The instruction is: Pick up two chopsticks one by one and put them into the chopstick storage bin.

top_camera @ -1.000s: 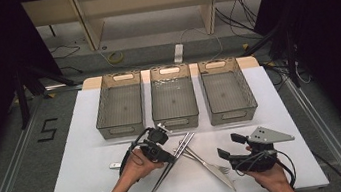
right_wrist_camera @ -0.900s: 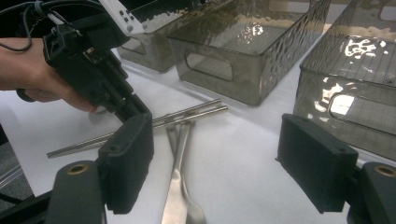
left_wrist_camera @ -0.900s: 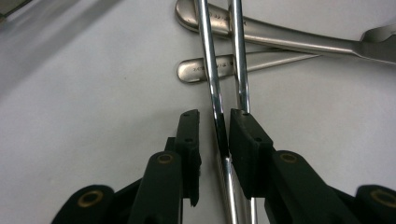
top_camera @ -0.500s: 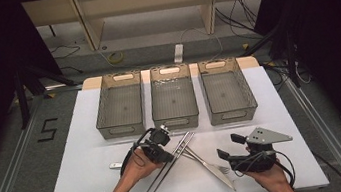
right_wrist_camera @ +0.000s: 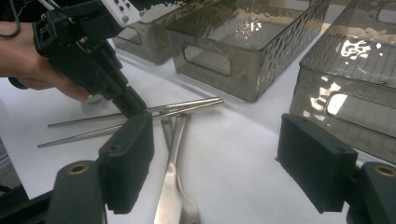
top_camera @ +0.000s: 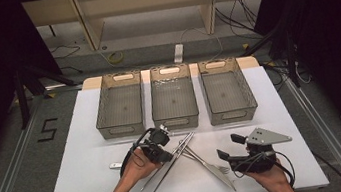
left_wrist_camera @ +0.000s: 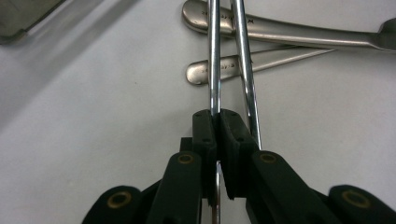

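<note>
Left tool [left_wrist_camera: 217, 128] pinches chopstick [left_wrist_camera: 214, 56]; 2nd just beside.

A dark number 5 [top_camera: 48, 129] is marked on the grey floor [top_camera: 9, 149], just off the left edge of the white table [top_camera: 78, 139]. In the left gripper view, the rounded handle ends of two pieces of cutlery, the upper handle [left_wrist_camera: 280, 32] and the lower handle [left_wrist_camera: 224, 71], each carry a small stamped line of characters. The stamps are too small and blurred to read.
</note>
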`<state>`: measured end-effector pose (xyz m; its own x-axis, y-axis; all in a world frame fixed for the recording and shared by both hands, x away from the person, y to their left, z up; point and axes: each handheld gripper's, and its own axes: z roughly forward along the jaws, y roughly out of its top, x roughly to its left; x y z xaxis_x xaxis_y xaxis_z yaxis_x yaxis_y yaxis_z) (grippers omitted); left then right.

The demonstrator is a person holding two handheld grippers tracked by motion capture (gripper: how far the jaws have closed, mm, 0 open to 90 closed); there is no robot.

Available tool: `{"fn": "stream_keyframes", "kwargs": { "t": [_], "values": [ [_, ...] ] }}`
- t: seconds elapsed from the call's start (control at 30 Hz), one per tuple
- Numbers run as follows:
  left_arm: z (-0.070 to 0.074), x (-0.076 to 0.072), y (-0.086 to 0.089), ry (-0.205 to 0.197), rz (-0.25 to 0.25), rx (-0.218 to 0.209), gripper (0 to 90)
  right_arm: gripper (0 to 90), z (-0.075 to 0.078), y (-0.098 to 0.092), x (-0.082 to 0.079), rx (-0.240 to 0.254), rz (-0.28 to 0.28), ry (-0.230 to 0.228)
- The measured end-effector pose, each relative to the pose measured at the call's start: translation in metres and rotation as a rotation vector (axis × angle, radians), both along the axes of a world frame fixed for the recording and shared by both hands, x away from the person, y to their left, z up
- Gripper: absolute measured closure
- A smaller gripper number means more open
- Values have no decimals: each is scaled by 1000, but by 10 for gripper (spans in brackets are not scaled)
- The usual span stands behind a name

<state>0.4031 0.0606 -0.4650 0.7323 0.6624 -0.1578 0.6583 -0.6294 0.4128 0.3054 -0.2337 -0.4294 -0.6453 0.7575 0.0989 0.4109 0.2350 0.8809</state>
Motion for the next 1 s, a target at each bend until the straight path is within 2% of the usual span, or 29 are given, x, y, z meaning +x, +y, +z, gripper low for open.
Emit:
{"fn": "stream_keyframes", "kwargs": {
  "t": [0.1, 0.37, 0.67, 0.87, 1.0],
  "values": [
    [5, 1, 6, -14, 20, -13, 851, 280, 0, -1, 0, 0, -1, -1],
    [26, -2, 15, -50, 18, -58, 853, 281, 0, -1, 0, 0, 1, -2],
    [54, -4, 29, -88, 32, -136, 854, 281, 0, -2, 0, 5, -1, 2],
    [68, 3, 45, -111, 48, -194, 854, 280, 0, -2, 0, 9, -1, 5],
    [69, 12, 58, -96, 81, -236, 854, 280, 0, -3, 0, 14, 0, 2]
  ]
}}
